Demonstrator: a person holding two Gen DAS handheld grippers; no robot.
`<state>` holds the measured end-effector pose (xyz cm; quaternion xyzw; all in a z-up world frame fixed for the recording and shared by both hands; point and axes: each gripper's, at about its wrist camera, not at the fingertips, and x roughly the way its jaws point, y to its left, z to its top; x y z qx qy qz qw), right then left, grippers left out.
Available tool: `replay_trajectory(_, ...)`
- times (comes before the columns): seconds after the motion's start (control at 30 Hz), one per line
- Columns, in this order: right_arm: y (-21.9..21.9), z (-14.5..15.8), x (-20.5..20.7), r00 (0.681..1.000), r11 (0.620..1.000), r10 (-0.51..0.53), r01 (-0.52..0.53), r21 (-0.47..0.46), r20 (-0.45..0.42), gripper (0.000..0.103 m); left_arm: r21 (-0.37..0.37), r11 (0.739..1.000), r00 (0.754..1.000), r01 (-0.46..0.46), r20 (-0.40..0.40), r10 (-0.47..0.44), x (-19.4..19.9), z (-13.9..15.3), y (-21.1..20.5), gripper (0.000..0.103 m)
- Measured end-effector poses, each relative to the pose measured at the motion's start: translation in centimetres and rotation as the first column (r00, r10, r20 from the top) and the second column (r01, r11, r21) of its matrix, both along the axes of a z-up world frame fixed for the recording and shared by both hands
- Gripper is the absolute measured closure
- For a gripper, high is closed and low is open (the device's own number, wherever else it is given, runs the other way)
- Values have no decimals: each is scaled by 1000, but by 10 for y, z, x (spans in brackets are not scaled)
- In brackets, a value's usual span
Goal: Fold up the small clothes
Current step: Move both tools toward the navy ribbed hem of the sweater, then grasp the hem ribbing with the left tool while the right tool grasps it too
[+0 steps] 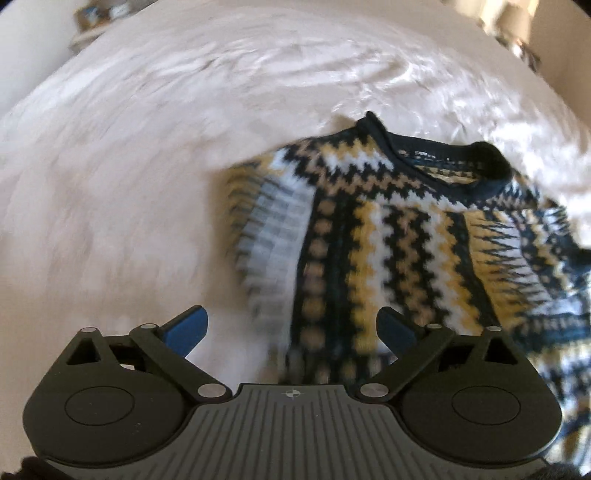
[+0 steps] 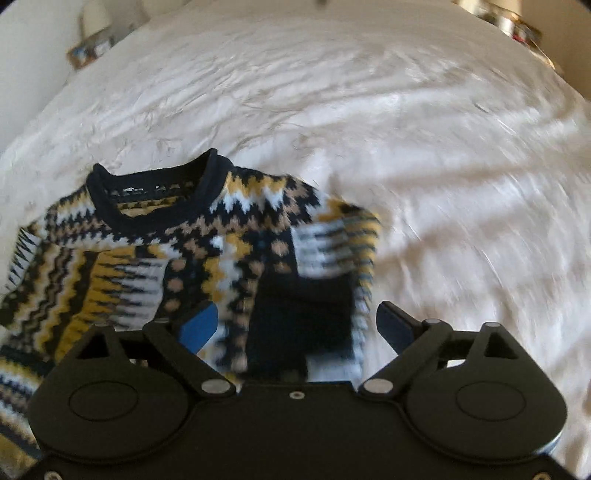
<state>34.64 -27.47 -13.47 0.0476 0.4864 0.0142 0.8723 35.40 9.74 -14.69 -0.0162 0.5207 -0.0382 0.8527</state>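
Bed (image 1: 147, 166) (image 2: 443, 166) with a white wrinkled sheet fills both views, heavy motion blur at the edges. Sweater (image 1: 388, 236) (image 2: 184, 251) lies on the bed, knit zigzag pattern in navy, yellow, tan and white. Navy collar (image 1: 443, 162) (image 2: 155, 195) points away from the cameras, with a label just visible inside it. In the right wrist view one sleeve (image 2: 325, 258) is folded in over the body, a dark navy patch below it. No containers in view.

Left gripper (image 1: 291, 332): jaws wide apart, holding nothing. Its blue left pad (image 1: 188, 328) is over bare sheet, the right pad (image 1: 395, 332) over the sweater's lower body; whether it touches the fabric, can't tell.

Right gripper (image 2: 299, 325): jaws wide apart, holding nothing. Left pad (image 2: 199, 325) sits over the sweater, right pad (image 2: 395, 326) over the sheet just beside the sweater's edge. The folded sleeve sits between the pads in the picture; contact unclear.

Blurred clutter (image 1: 88, 22) (image 2: 88, 48) sits beyond the far edge of the bed, too smeared to name.
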Motion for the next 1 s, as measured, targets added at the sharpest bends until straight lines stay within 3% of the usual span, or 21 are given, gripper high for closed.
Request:
replay_trajectory(0.2,-3,2,-51,998,998,-43,45,49,-56,9,-59,996,996,-66,-68,62,-63,-1,20,4)
replay_trajectory(0.4,9,-8,-100,991,996,-51,60,72,-122,9,-93,994,988,-65,-144,51,-101,-19,22,4)
replay_trajectory(0.53,20,-15,-128,988,993,-60,75,97,-144,9,-127,992,986,-11,-165,-11,-117,-29,14,4)
replay_trajectory(0.7,31,-23,-162,982,987,-92,111,113,-166,9,-136,987,981,84,-162,-105,-134,-39,4,2)
replay_trajectory(1.0,42,-32,-214,981,981,-57,89,171,-186,9,-174,978,984,112,-116,-133,-169,-35,-3,1)
